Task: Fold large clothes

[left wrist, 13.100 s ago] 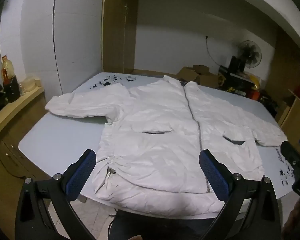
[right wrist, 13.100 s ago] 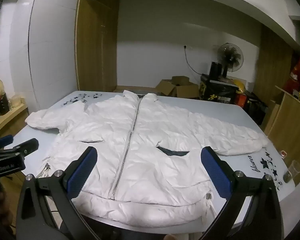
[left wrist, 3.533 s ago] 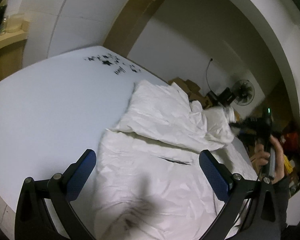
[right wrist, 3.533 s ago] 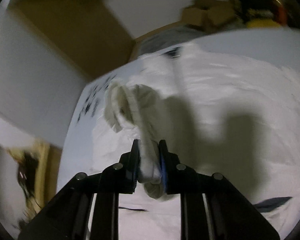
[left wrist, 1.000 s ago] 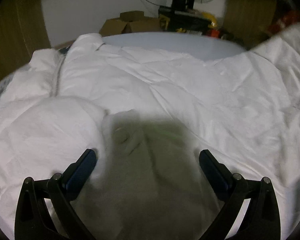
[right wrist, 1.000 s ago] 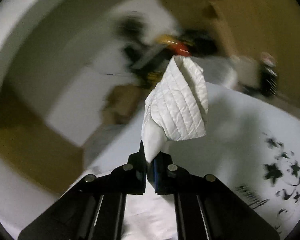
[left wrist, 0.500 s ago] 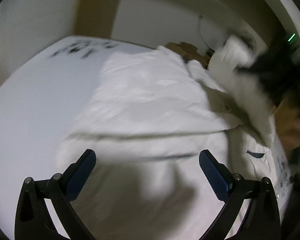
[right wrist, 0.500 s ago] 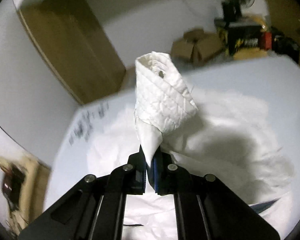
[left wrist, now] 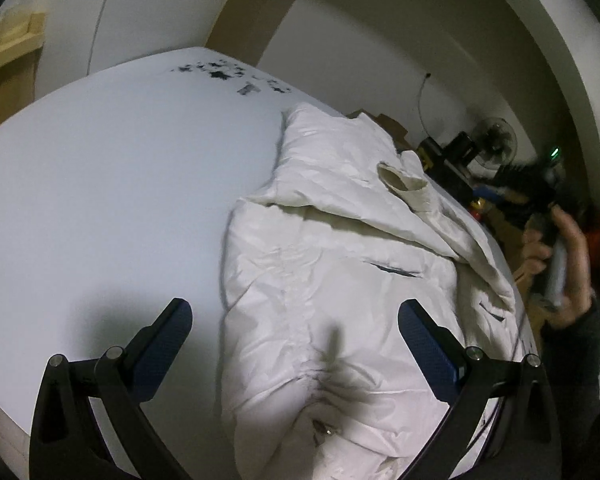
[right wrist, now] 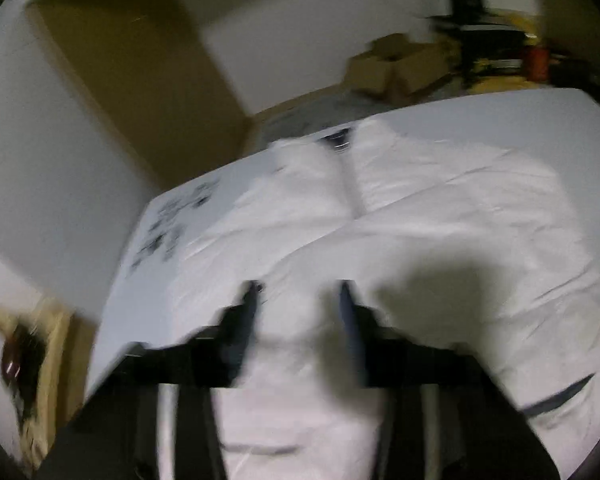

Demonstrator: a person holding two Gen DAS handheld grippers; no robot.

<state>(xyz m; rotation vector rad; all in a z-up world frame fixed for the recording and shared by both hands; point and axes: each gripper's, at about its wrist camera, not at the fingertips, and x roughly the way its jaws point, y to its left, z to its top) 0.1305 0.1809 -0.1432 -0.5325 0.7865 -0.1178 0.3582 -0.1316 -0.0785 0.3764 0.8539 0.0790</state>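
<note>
A white puffer jacket [left wrist: 340, 280] lies on the pale table [left wrist: 100, 180], both sleeves folded in over its body. One sleeve's cuff [left wrist: 404, 184] rests loose on top near the collar. My left gripper [left wrist: 294, 312] hangs open and wide above the jacket's lower left part, holding nothing. In the blurred right wrist view my right gripper [right wrist: 299, 292] hovers over the jacket [right wrist: 440, 220] below the zipper [right wrist: 350, 184]. Its jaws are opening and nothing is pinched between them. A person's hand [left wrist: 556, 256] holds that gripper at the far right.
Bare table spreads left of the jacket, with a black flower print [left wrist: 228, 76] at its far end. Cardboard boxes [right wrist: 392, 64], a fan [left wrist: 494, 136] and clutter stand beyond the table. A wooden panel [right wrist: 140, 80] lines the wall, and a shelf [left wrist: 8, 52] sits at left.
The right gripper carried the sleeve over the jacket and let it go, and its jaws have parted. The left gripper swung across toward the jacket's left side.
</note>
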